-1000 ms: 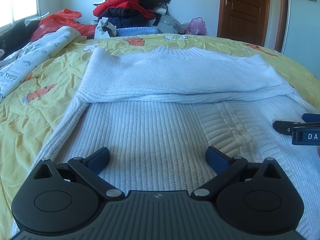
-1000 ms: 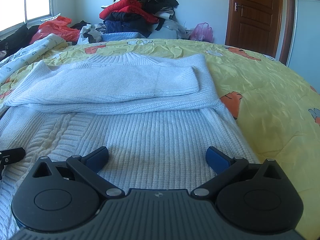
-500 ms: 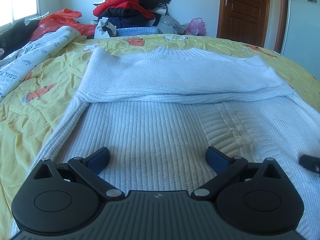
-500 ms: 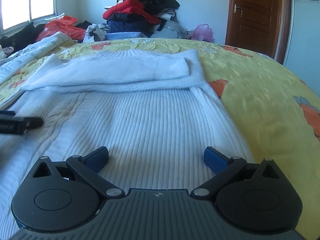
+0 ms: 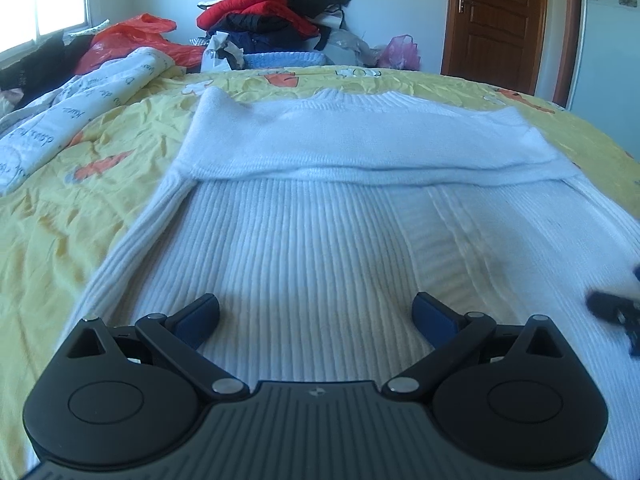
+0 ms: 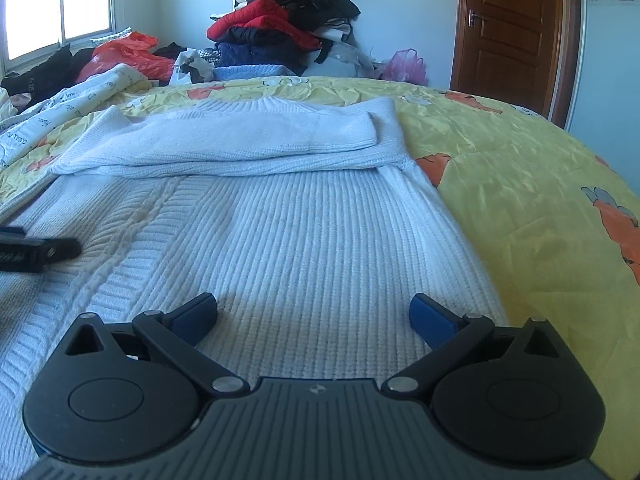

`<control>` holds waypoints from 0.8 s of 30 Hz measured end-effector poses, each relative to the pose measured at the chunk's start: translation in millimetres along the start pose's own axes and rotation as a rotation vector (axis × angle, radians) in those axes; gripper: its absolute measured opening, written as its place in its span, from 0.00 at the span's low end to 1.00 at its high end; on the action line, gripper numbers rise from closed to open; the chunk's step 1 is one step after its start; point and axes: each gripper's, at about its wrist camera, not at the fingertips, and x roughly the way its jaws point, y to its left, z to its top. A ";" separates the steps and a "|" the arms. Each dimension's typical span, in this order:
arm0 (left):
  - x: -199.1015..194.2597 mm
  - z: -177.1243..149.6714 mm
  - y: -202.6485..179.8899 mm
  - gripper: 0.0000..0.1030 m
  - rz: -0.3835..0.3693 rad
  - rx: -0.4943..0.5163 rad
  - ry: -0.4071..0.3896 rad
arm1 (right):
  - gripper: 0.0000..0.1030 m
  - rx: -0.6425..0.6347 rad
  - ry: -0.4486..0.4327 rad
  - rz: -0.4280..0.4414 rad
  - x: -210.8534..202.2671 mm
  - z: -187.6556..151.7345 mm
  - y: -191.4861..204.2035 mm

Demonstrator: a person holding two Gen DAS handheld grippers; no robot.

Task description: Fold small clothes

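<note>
A white ribbed knit sweater (image 5: 320,240) (image 6: 304,240) lies flat on the yellow bedspread, its sleeves folded across the chest at the far end. My left gripper (image 5: 316,312) hovers open over the lower left part of the sweater, blue pads wide apart with nothing between them. Over the lower right part, near the sweater's right edge, my right gripper (image 6: 314,312) is likewise open and empty. Each gripper shows at the edge of the other's view: the right gripper (image 5: 616,308) blurred, and the left gripper (image 6: 36,250) as a dark bar.
The yellow bedspread (image 6: 520,200) with orange prints extends right and left of the sweater. A white printed quilt (image 5: 72,128) is bunched at the left. A pile of clothes (image 5: 276,12) and an orange bag (image 5: 136,40) stand behind the bed. A brown door (image 6: 516,24) is at the far right.
Both grippers have drawn back toward the sweater's lower hem, the right one more. The right gripper has slid down to the lower right edge of the left wrist view. Both stay open.
</note>
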 end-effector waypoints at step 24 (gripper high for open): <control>-7.3 -8.8 1.6 1.00 -0.002 -0.006 -0.013 | 0.99 -0.011 -0.010 0.009 -26.9 -22.5 2.4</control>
